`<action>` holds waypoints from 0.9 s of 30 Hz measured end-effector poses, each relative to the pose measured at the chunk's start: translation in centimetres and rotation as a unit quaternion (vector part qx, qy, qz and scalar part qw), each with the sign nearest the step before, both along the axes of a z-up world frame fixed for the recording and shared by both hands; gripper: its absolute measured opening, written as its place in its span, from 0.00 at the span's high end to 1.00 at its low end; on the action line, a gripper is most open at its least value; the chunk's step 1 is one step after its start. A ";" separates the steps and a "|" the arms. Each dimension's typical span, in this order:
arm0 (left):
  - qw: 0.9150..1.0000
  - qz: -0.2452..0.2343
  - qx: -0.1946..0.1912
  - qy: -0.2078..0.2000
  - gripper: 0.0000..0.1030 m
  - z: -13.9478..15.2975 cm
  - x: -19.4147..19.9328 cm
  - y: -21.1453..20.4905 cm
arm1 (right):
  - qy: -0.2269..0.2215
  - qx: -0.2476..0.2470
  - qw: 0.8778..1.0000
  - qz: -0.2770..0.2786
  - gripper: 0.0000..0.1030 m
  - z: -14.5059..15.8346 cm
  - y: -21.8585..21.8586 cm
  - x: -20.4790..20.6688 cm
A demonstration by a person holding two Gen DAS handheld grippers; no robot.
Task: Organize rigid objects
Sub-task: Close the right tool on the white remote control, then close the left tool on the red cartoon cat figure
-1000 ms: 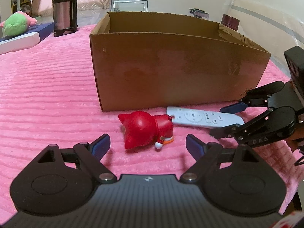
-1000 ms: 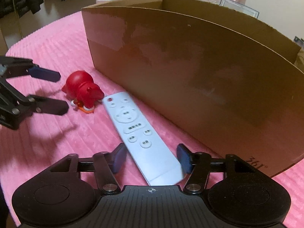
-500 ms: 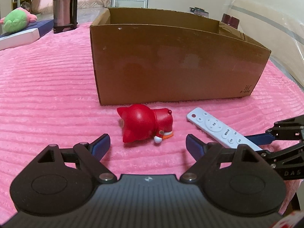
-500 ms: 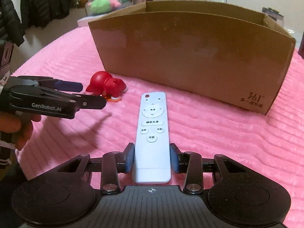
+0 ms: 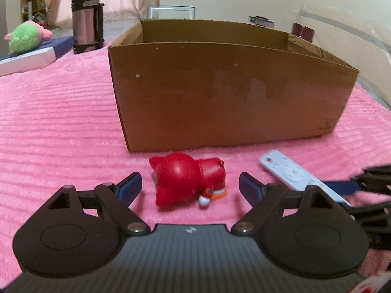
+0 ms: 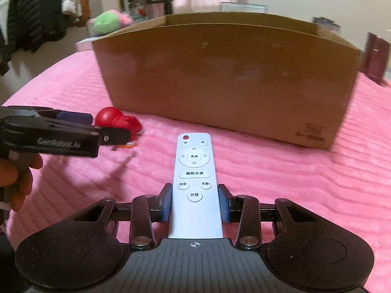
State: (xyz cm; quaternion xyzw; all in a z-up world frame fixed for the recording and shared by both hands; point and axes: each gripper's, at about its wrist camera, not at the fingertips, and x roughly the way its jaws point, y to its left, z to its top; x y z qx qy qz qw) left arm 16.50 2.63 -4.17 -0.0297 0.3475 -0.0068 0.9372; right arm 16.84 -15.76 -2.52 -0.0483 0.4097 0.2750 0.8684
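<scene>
A red cat figurine (image 5: 188, 179) lies on its side on the pink blanket, just in front of the brown cardboard box (image 5: 227, 97). My left gripper (image 5: 189, 186) is open, its fingers on either side of the figurine without touching it. My right gripper (image 6: 194, 202) is shut on the near end of a white remote (image 6: 194, 178), which points toward the box (image 6: 227, 73). The remote (image 5: 293, 174) and the right gripper's fingers (image 5: 342, 186) also show at the right of the left wrist view. The left gripper (image 6: 73, 131) partly hides the figurine (image 6: 117, 122) in the right wrist view.
A steel thermos (image 5: 86, 17), a green and pink plush (image 5: 25, 37) on a white and blue box (image 5: 27, 59), and a dark red jar (image 5: 303, 30) stand behind the cardboard box. Dark jackets (image 6: 31, 12) hang at the far left.
My right gripper has closed on the remote and swung it round, away from the box wall. My left gripper has moved closer to the figurine, its fingers now alongside it.
</scene>
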 end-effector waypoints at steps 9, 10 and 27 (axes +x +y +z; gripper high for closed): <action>0.999 0.037 0.030 -0.011 0.36 -0.7 1.3 -1.3 | 0.006 -0.003 1.000 -0.016 0.65 0.3 -1.7 -1.0; 0.999 0.035 0.032 -0.011 0.38 -0.7 1.2 -1.3 | 0.006 -0.003 1.000 -0.016 0.65 0.3 -1.7 -1.1; 0.999 -0.003 0.036 -0.001 0.39 -0.5 -1.0 -1.1 | 0.012 -0.006 1.000 -0.005 0.65 0.1 -1.1 -0.1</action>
